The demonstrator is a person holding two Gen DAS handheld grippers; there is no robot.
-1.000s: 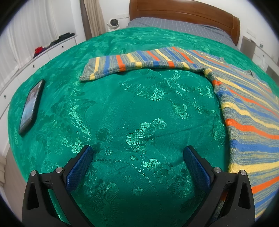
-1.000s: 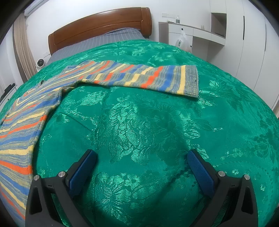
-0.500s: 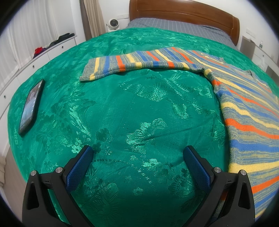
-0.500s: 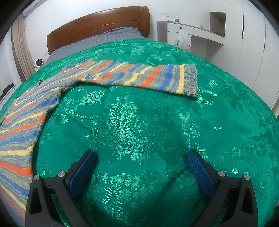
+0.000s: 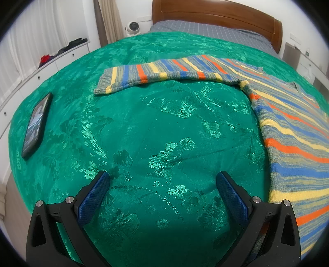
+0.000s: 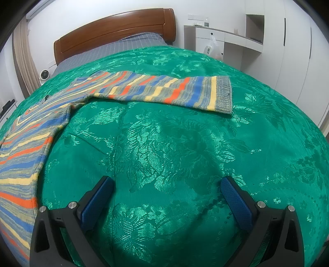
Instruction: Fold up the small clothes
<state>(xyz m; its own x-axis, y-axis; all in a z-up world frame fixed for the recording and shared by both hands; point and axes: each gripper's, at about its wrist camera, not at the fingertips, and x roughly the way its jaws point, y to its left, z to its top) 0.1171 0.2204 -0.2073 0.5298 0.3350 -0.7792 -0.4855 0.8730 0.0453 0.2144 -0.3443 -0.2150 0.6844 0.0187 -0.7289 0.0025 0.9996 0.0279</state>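
Observation:
A striped knit sweater (image 5: 292,131) in blue, orange, yellow and grey lies flat on the green bedspread (image 5: 144,127). In the left wrist view its body fills the right side and one sleeve (image 5: 156,75) stretches left. In the right wrist view the sweater body (image 6: 22,147) is at the left and the other sleeve (image 6: 168,91) reaches right to a grey cuff (image 6: 224,94). My left gripper (image 5: 162,182) hovers open over bare bedspread, left of the sweater's hem. My right gripper (image 6: 167,187) is open too, holding nothing, below its sleeve.
A black phone (image 5: 36,125) lies near the bed's left edge. The wooden headboard (image 5: 216,18) and grey sheet are at the far end. White drawers (image 5: 51,67) stand left of the bed, a white desk and wardrobe (image 6: 267,41) right.
The right wrist view has shifted slightly, so the sleeve sits a little lower and closer. The left gripper and the sweater have not moved.

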